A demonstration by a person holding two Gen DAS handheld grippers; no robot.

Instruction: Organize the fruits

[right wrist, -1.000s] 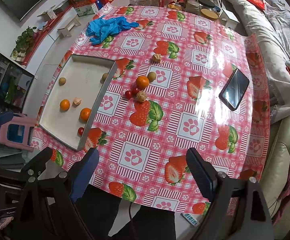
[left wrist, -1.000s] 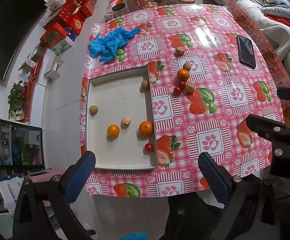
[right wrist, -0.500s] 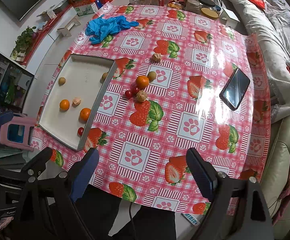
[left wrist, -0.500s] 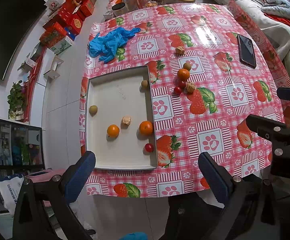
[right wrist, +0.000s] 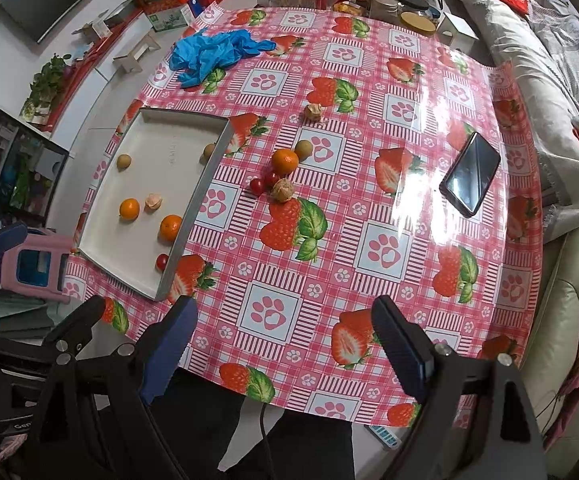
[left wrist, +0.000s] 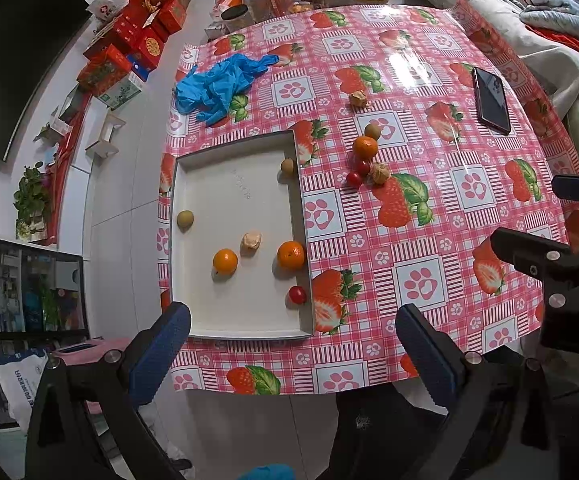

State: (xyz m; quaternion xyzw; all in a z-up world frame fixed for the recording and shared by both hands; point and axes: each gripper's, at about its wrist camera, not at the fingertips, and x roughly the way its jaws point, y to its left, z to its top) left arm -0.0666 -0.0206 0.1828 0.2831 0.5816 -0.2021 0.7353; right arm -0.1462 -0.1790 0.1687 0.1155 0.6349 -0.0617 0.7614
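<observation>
Nothing moved; phone (right wrist: pixel 471 174) beside fruits (right wrist: pixel 279 176).

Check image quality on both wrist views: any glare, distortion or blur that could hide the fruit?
Left wrist view: glare on the glossy pink strawberry-print tablecloth near the black phone, away from the fruit; strong fisheye bending at the edges; shallow white tray evenly lit, soft shadows. Right wrist view: glare streaks left of the phone; loose orange tangerine stays sharp.

The table (left wrist: pixel 429 264) (strawberry-print cloth) carries a tray (left wrist: pixel 177 248), loose fruit (left wrist: pixel 365 147), gloves (left wrist: pixel 217 84) — and a phone (left wrist: pixel 491 100).
</observation>
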